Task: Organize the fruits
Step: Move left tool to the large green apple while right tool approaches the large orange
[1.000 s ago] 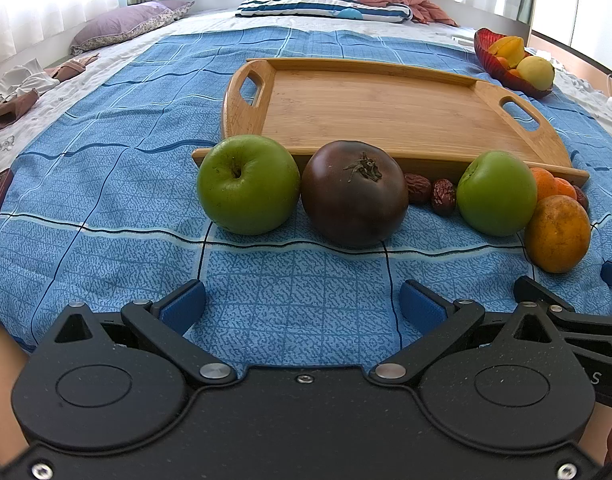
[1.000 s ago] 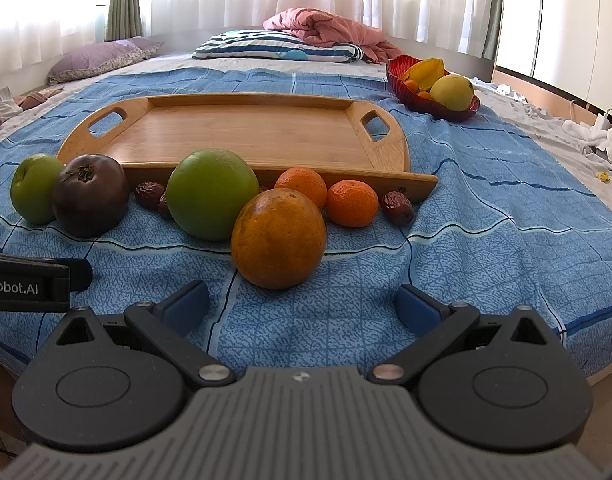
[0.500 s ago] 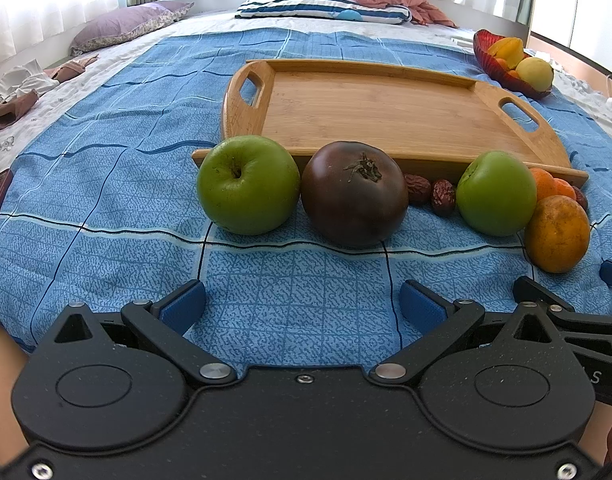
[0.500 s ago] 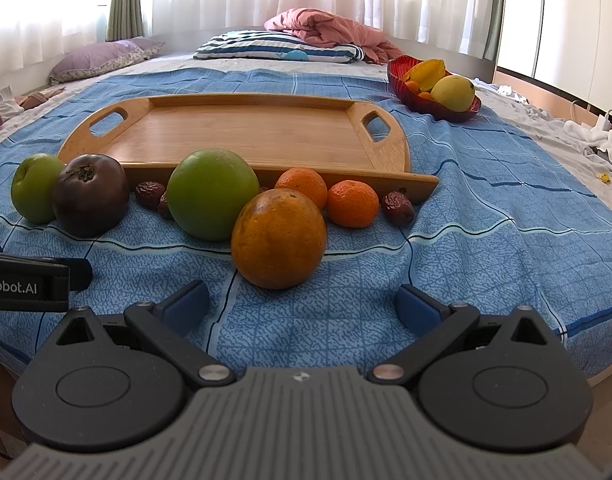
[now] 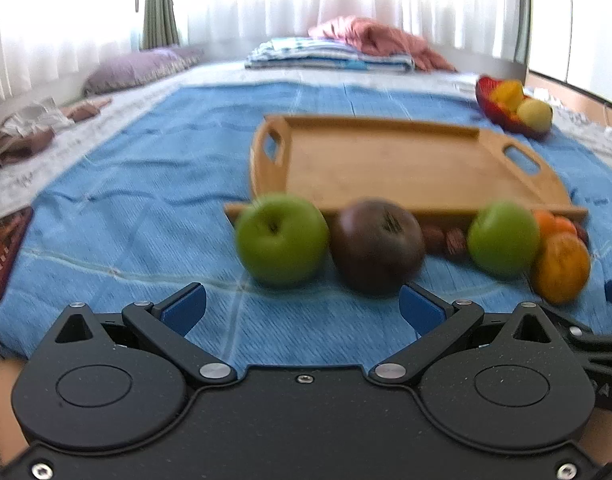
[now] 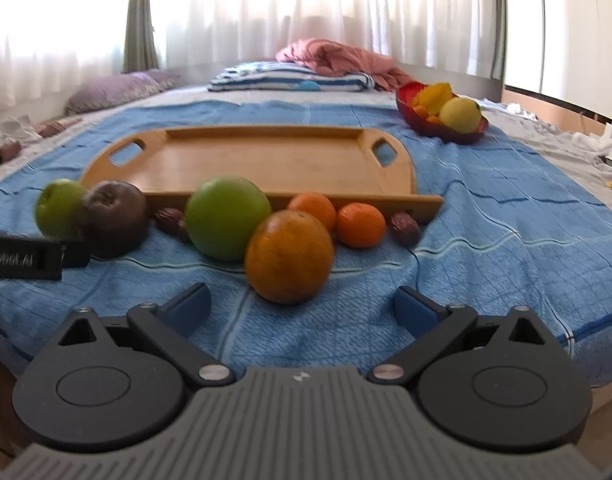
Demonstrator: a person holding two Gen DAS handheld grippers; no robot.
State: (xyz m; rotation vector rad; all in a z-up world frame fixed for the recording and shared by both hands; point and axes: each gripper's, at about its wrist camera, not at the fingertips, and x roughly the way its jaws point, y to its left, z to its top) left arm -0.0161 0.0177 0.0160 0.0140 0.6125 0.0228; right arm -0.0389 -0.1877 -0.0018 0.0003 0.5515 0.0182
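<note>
- Fruits line the near edge of the wooden tray (image 6: 266, 160), all of them on the blue bedspread (image 6: 486, 208), none on the tray itself.
- Left gripper (image 5: 304, 304) hovers low over the bedspread, its blue pads spread wide with nothing between them; the green apple (image 5: 282, 238) and the dark tomato (image 5: 378, 246) sit just ahead of the gap.
- Right gripper (image 6: 302, 304) is just as wide apart and empty, with the big orange (image 6: 289, 255) directly in front of its opening.
- Out from the right gripper: behind that orange sits a large green fruit (image 6: 226, 216), touching or nearly touching it.
- Two small tangerines (image 6: 360, 219) rest side by side against the tray's front lip, and a brown date (image 6: 404, 226) lies just right of them.
- More dates (image 6: 168, 216) lie between the green fruit and the tomato.
- Far left of the row, apple and tomato sit pressed together; the left wrist view is blurred, so fine detail is lost there.
- The left gripper's black body pokes into the right wrist view at the left edge, near the tomato.
- Beyond the tray, a red bowl (image 6: 442, 124) holds yellow and orange fruit.
- At the far end of the bed: a striped pillow (image 6: 290, 78), a pink blanket (image 6: 338, 54), a purple pillow (image 6: 114, 90) and white curtains (image 6: 306, 4).
</note>
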